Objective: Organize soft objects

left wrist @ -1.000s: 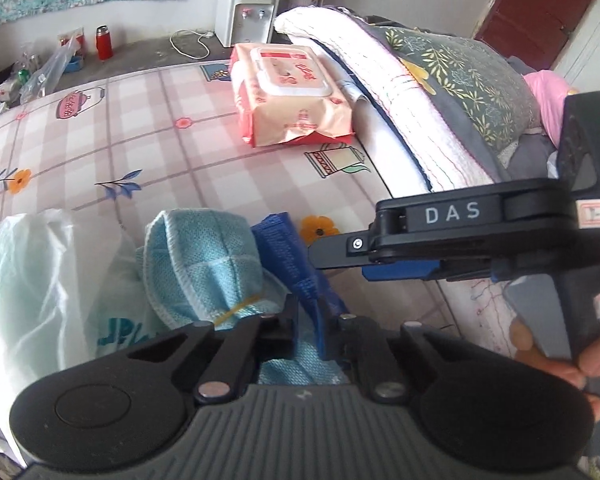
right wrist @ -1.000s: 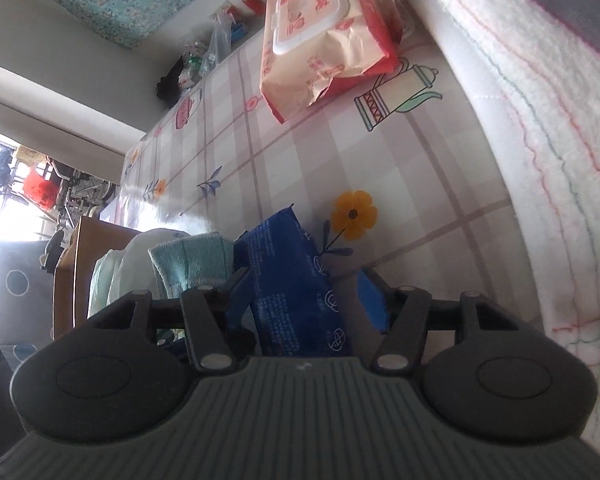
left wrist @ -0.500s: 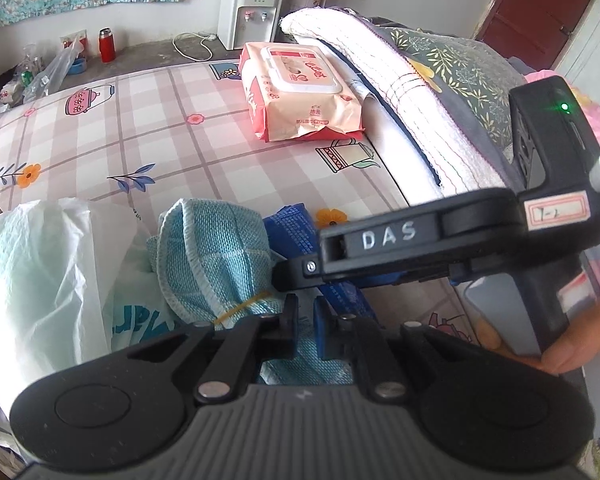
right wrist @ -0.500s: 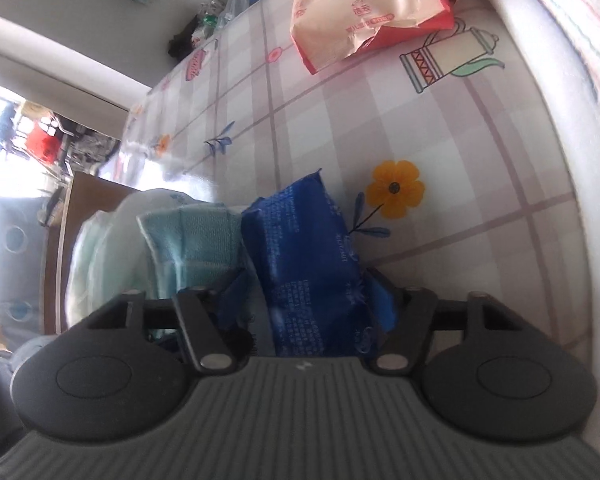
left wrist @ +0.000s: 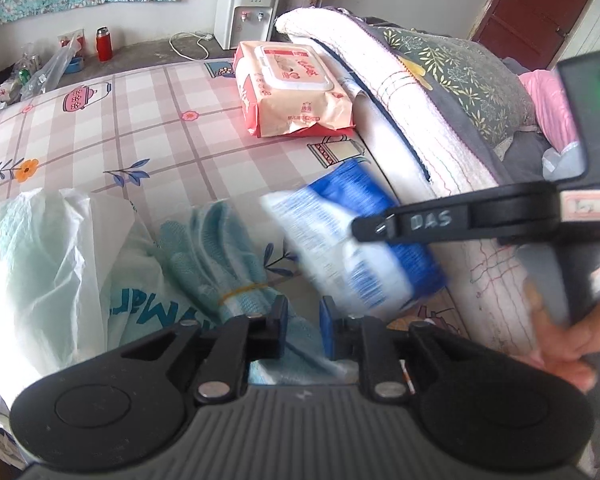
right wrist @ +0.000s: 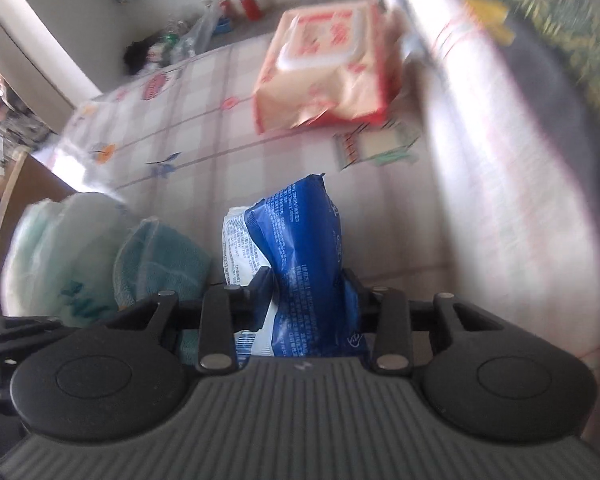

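Note:
A blue and white soft packet (left wrist: 340, 240) (right wrist: 296, 232) hangs tilted just above the checked bedsheet (left wrist: 140, 120), pinched in my right gripper (right wrist: 306, 284), whose jaws are still closing on it. In the left wrist view that right gripper (left wrist: 368, 236) reaches in from the right, held by a person's hand (left wrist: 560, 344). My left gripper (left wrist: 304, 316) has a teal cloth bundle (left wrist: 220, 256) (right wrist: 160, 260), tied with a yellow band, between its fingers. Its jaws are starting to open, with the cloth still filling the narrow gap.
A white plastic bag (left wrist: 40, 260) (right wrist: 52, 264) lies left of the teal bundle at the bed's edge. A pink wipes pack (left wrist: 292, 88) (right wrist: 328, 68) rests farther back. Folded blankets (left wrist: 420, 92) run along the right side. A water dispenser (left wrist: 246, 16) stands on the floor beyond.
The right gripper's jaws have closed onto the blue packet, rolled and lifted it, so its white side now shows. The teal bundle has slumped flatter in the left gripper.

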Available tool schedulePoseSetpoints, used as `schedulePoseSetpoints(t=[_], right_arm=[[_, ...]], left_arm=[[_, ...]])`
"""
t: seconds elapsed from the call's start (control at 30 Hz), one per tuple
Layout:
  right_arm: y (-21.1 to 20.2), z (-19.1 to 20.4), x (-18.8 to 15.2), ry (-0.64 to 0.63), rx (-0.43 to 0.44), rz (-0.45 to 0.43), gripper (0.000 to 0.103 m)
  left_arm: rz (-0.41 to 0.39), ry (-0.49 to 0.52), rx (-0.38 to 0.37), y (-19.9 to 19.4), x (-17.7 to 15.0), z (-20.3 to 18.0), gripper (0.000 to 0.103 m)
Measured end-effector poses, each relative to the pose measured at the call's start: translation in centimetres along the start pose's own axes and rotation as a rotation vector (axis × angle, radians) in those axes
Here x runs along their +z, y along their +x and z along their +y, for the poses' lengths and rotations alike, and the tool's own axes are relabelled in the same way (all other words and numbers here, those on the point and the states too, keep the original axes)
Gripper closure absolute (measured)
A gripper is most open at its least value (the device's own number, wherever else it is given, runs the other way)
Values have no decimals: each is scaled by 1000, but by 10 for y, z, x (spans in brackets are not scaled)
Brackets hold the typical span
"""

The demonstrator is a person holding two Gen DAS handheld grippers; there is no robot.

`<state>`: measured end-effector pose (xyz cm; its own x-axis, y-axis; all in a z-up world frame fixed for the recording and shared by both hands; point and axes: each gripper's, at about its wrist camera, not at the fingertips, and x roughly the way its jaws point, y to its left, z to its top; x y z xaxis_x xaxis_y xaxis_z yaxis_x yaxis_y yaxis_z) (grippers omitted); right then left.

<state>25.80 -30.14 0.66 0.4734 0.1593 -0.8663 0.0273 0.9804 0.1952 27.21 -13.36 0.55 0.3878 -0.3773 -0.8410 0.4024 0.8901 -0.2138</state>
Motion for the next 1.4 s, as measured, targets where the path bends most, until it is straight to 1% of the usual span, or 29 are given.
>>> schedulePoseSetpoints(t=[0.1, 0.2, 0.23, 0.27, 0.37, 0.47, 0.6, 0.67, 0.83, 0.93, 1.07, 1.13, 1.23, 1.3, 1.33, 1.4], right_arm=[[-12, 4, 2, -136, -174, -46, 69], [-15, 12, -1, -281, -329, -63, 69], [-13, 15, -2, -316, -360, -60, 68], [-11, 18, -3, -336, -372, -52, 68], [-10, 24, -1, -355, -366, -34, 67], [-13, 34, 1, -332, -313, -13, 66], [-17, 38, 3, -258, -208, 8, 65], [-20, 34, 6, -198, -143, 20, 64], [-18, 14, 8, -2, 28, 62, 62], [-15, 4, 7, 91, 109, 78, 62], [-11, -8, 5, 188, 183, 87, 61], [-12, -14, 6, 233, 228, 79, 61], [-10, -24, 8, 298, 299, 76, 60], [-9, -27, 7, 323, 325, 75, 60], [-9, -29, 7, 332, 338, 74, 60], [-7, -30, 7, 347, 358, 74, 59]], left_arm=[[-3, -7, -4, 0, -2, 1, 84], [-9, -14, -10, -4, -3, 2, 83], [-11, -12, -8, -5, -4, 3, 83], [-11, -13, -7, -5, -4, 4, 83], [-9, -30, -13, -7, -6, 9, 83], [-13, -44, -22, -10, -7, 14, 83], [-22, -47, -30, -13, -7, 14, 82], [-26, -47, -36, -13, -8, 14, 80], [-30, -38, -49, -11, -11, 13, 79], [-42, -30, -66, -12, -11, 11, 77], [-56, 1, -102, -14, -8, 0, 70], [-64, 22, -106, -13, -6, -6, 66], [-63, 49, -89, -7, -2, -16, 60], [-47, 64, -73, 0, 3, -22, 54], [-42, 71, -62, 4, 5, -25, 54], [-43, 83, -46, 9, 10, -29, 50]])
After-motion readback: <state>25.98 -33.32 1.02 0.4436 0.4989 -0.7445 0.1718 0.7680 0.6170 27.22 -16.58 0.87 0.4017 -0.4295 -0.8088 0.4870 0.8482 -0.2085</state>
